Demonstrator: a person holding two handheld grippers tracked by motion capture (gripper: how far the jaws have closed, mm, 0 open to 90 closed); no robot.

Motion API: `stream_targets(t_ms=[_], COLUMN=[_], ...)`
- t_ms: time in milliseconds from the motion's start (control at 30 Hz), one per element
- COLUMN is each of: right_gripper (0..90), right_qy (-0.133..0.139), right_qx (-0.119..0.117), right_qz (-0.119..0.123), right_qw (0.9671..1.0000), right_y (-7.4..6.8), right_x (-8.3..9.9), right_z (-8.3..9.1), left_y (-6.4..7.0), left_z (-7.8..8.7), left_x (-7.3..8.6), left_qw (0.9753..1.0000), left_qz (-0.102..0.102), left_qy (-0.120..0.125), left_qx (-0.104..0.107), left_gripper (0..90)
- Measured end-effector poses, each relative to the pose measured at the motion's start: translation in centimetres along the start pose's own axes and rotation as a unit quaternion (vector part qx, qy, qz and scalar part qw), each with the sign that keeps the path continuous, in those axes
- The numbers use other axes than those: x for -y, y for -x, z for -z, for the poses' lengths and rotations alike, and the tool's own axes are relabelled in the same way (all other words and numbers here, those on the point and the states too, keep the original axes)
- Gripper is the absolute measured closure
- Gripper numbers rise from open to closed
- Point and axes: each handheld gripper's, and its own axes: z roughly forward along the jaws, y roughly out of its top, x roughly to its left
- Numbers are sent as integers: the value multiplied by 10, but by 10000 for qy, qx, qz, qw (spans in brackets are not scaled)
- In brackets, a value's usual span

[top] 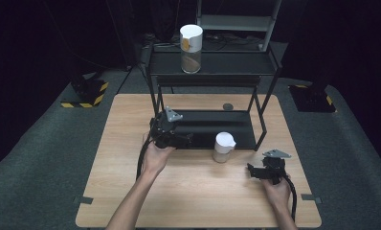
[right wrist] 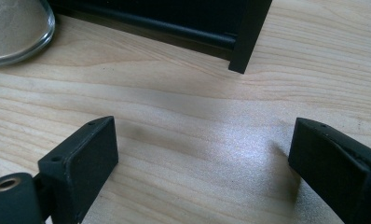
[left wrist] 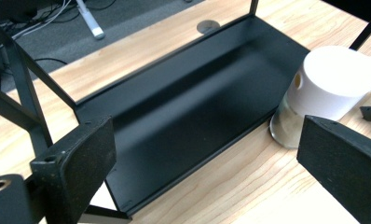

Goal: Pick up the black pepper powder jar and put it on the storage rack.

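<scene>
A small glass jar with a white lid [top: 223,146] stands on the wooden table just in front of the black rack's bottom shelf [top: 212,129]. My left gripper [top: 186,140] is open, left of the jar and over the shelf's front edge. In the left gripper view the jar [left wrist: 326,88] sits past the right jaw, outside the gap. My right gripper [top: 252,170] is open, low over the table to the right of the jar. The right gripper view shows the jar's glass base [right wrist: 16,30] at top left and bare wood between the jaws. A taller white-lidded jar [top: 191,48] stands on the rack's top shelf.
The black metal rack [top: 270,103] has thin legs; one leg's foot [right wrist: 246,42] stands on the wood ahead of my right gripper. A round grey grommet [top: 228,106] sits in the table behind the rack. Grey carpet surrounds the table.
</scene>
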Motion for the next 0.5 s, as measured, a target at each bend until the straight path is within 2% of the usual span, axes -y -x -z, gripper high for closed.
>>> stream_targets(t_ms=[200, 400, 500], right_gripper=[73, 73, 73], right_qy=[-4, -3, -3], right_qx=[0, 1, 2], right_qz=[-2, -2, -3], right_qw=[10000, 10000, 10000], right_y=[0, 0, 0], right_x=[0, 0, 0], right_z=[0, 0, 0], left_y=[2, 7, 5], left_z=[-10, -20, -27], left_x=[12, 27, 37], left_qw=[10000, 9999, 9997], left_qz=[54, 14, 110], left_qy=[-62, -154, -202], left_qx=[3, -19, 64], left_gripper=[47, 47, 47])
